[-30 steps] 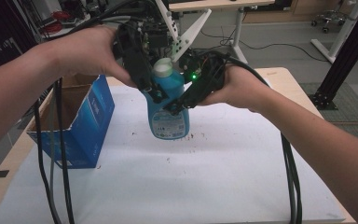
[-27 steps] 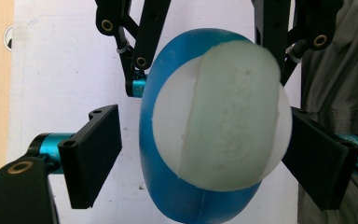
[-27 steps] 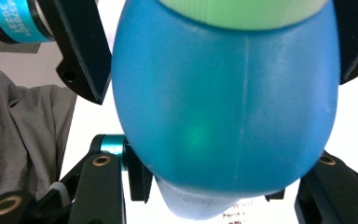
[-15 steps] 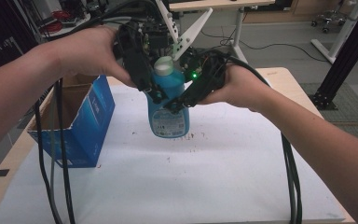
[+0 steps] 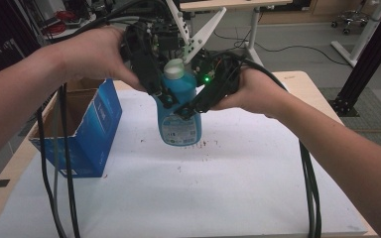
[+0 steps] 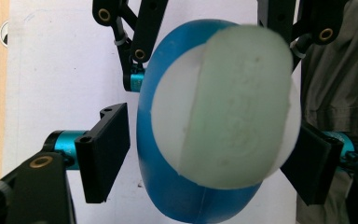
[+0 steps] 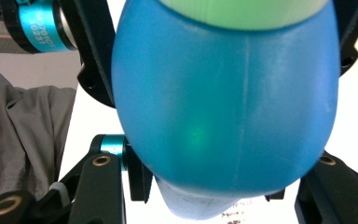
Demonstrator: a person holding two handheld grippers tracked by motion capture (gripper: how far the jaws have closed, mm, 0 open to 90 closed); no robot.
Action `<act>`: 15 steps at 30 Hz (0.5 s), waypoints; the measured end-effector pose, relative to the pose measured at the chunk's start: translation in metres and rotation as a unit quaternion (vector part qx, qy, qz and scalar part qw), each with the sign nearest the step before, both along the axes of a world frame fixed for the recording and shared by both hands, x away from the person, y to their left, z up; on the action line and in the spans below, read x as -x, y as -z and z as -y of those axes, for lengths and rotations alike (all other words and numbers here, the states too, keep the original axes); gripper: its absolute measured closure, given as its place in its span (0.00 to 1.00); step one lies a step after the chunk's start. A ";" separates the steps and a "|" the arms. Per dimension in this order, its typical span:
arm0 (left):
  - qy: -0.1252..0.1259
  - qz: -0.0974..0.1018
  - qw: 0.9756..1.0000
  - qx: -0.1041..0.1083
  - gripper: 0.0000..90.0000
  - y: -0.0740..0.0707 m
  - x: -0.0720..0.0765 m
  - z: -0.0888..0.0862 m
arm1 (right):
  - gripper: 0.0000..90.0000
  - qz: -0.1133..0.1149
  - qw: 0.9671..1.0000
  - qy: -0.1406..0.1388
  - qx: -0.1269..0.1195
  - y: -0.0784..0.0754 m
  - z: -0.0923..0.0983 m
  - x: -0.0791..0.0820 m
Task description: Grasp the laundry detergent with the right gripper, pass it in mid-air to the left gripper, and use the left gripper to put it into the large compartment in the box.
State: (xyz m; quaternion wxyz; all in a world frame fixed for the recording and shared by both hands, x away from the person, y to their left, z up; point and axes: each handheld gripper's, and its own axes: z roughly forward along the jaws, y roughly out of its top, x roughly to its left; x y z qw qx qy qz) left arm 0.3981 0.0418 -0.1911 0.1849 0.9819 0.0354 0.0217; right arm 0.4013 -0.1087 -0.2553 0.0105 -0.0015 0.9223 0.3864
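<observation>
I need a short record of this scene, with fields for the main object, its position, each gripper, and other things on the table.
main object: blue bottle with a pale cap
position: upright, between both grippers, over the white table cover; whether its base touches cannot be told
left gripper: jaws on either side of the bottle's upper part, left pad apart from it in the left gripper view
right gripper: jaws at the bottle's sides; contact unclear
other things: open blue cardboard box left of the bottle
</observation>
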 end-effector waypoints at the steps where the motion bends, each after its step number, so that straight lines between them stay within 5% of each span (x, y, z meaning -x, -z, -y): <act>1: -0.002 0.000 1.000 0.001 0.26 0.000 0.000 0.000 | 0.53 0.003 1.000 -0.003 -0.002 0.001 0.000 -0.001; 15: -0.011 0.003 1.000 -0.007 0.30 0.001 0.001 0.002 | 0.53 0.001 1.000 -0.001 0.000 0.001 -0.003 0.000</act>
